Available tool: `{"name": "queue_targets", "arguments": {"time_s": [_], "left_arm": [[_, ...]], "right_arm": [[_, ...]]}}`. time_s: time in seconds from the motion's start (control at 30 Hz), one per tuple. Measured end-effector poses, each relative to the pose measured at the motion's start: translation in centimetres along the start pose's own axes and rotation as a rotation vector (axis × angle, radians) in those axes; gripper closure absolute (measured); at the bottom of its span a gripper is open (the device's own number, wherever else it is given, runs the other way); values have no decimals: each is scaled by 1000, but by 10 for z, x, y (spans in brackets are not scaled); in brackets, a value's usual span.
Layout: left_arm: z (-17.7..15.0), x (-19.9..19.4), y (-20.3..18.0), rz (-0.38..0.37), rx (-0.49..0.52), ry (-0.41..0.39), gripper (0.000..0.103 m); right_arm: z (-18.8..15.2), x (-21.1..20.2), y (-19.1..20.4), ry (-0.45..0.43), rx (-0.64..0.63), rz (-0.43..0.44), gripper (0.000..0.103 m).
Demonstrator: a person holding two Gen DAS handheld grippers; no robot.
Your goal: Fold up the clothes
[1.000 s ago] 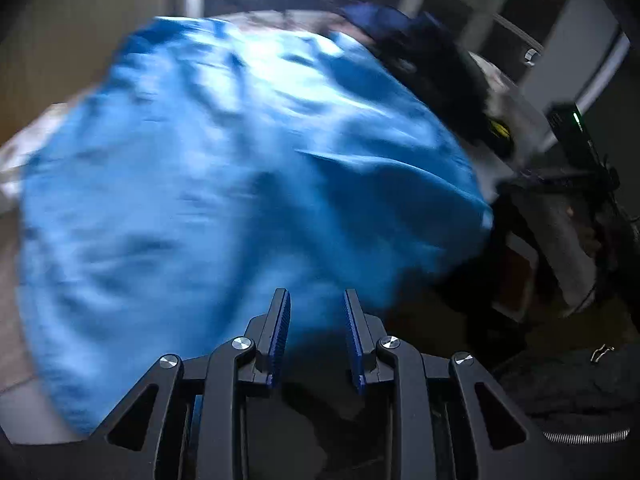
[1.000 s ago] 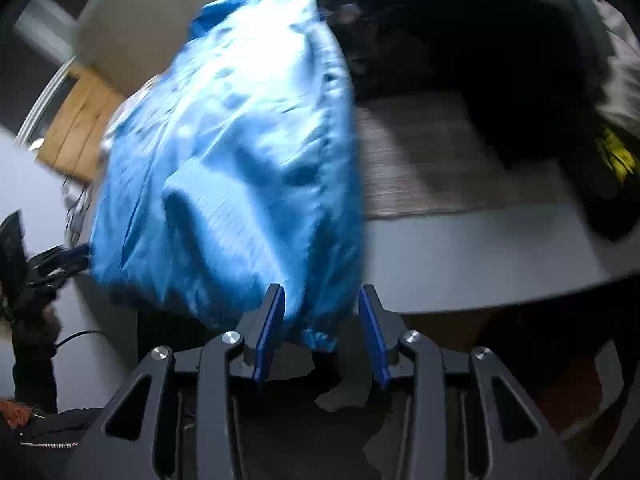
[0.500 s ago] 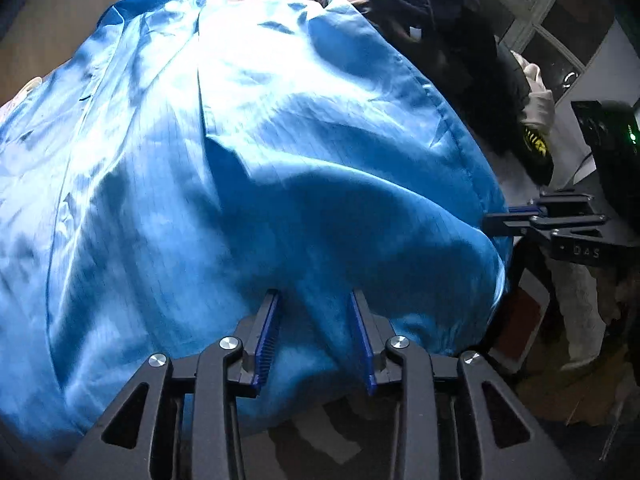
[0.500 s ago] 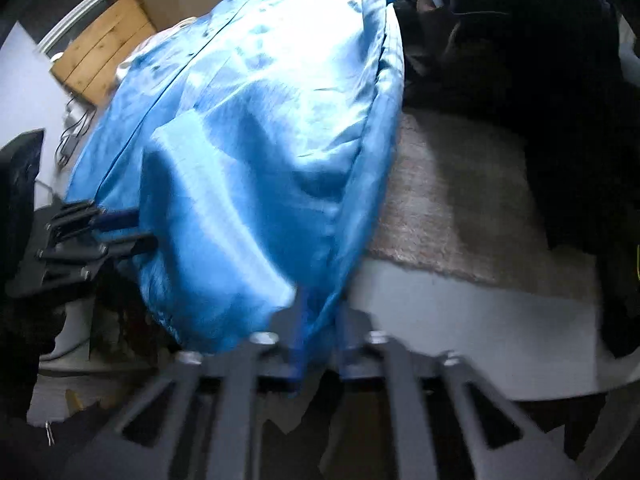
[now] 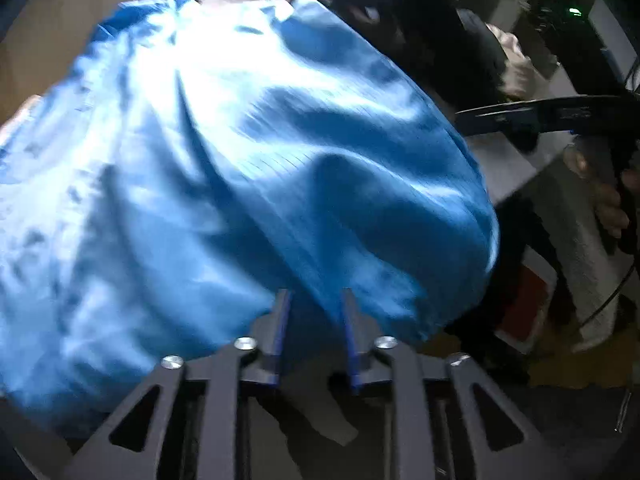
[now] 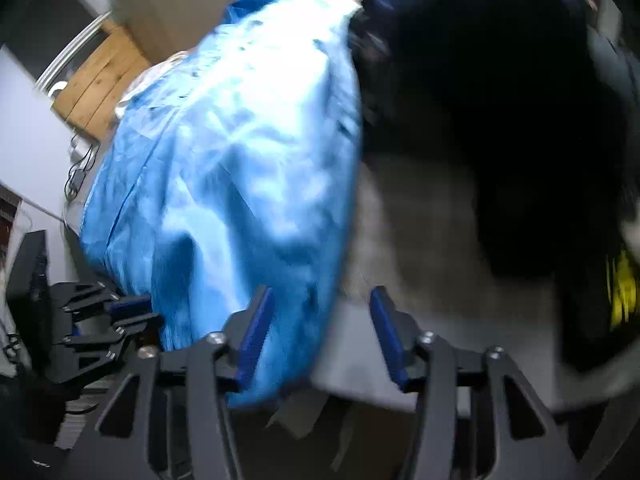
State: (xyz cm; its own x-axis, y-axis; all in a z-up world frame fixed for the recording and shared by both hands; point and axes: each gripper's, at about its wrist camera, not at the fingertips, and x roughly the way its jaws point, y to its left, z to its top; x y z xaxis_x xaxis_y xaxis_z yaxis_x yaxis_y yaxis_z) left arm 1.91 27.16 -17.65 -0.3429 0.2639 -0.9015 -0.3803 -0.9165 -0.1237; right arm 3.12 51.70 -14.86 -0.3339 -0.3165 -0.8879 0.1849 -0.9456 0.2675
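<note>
A shiny blue garment point(image 5: 200, 168) lies spread over the table, its near hem hanging off the front edge. My left gripper point(image 5: 316, 312) points steeply down at that hem. Its jaws are opening, and a loose fold of blue cloth lies between them. In the right wrist view the same garment point(image 6: 240, 168) fills the left half. My right gripper point(image 6: 320, 312) is over its right edge, jaws opening wide. The cloth hangs against the left finger point(image 6: 256, 320) only, and the right finger is clear of it. Each gripper shows in the other's view: the left gripper point(image 6: 100, 320) and the right gripper point(image 5: 540, 116).
A heap of dark clothes point(image 6: 500, 120) lies to the right of the blue garment, one with a yellow print point(image 6: 622, 292). A beige mat point(image 6: 420, 220) covers the white table point(image 6: 360, 364). A wooden board point(image 6: 96, 84) leans at the back left. A person's hand point(image 5: 608, 208) holds the right tool.
Half a second ago my right gripper was shut on the blue hem; now its jaws stand apart and the cloth hangs loose. The left view has slid along the hem.
</note>
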Motion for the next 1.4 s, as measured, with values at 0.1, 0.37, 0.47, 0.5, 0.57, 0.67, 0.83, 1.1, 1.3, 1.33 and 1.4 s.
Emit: {"name": "queue_targets", "arguments": {"time_s": [0.1, 0.37, 0.47, 0.5, 0.57, 0.67, 0.83, 1.1, 1.3, 1.33, 1.4], "left_arm": [[-1, -19, 10, 31, -8, -43, 77], [-24, -75, 122, 215, -220, -109, 72], [-51, -93, 169, 237, -322, -103, 72], [-60, -98, 182, 249, -343, -100, 72], [-71, -96, 197, 284, -344, -96, 72], [-69, -92, 218, 275, -402, -98, 72], [-44, -81, 181, 147, -304, -121, 72], [18, -36, 13, -210, -20, -113, 68], [61, 6, -88, -135, 90, -108, 61], [66, 13, -94, -118, 83, -100, 61], [74, 29, -105, -86, 70, -86, 60]], "right_arm": [[12, 18, 9, 31, -60, -54, 75], [26, 4, -2, 56, -55, -61, 61], [36, 5, -8, 4, 18, -16, 37], [38, 9, -7, 8, 28, 4, 37], [40, 24, -1, 35, 28, -2, 37], [42, 43, 11, 75, -4, -38, 72], [43, 39, 19, 153, -18, -55, 97], [146, -41, 36, -67, -127, -96, 62], [284, -3, 31, -136, -211, -151, 48], [301, 15, 32, -116, -220, -169, 48], [327, 56, 28, -50, -229, -180, 48]]}}
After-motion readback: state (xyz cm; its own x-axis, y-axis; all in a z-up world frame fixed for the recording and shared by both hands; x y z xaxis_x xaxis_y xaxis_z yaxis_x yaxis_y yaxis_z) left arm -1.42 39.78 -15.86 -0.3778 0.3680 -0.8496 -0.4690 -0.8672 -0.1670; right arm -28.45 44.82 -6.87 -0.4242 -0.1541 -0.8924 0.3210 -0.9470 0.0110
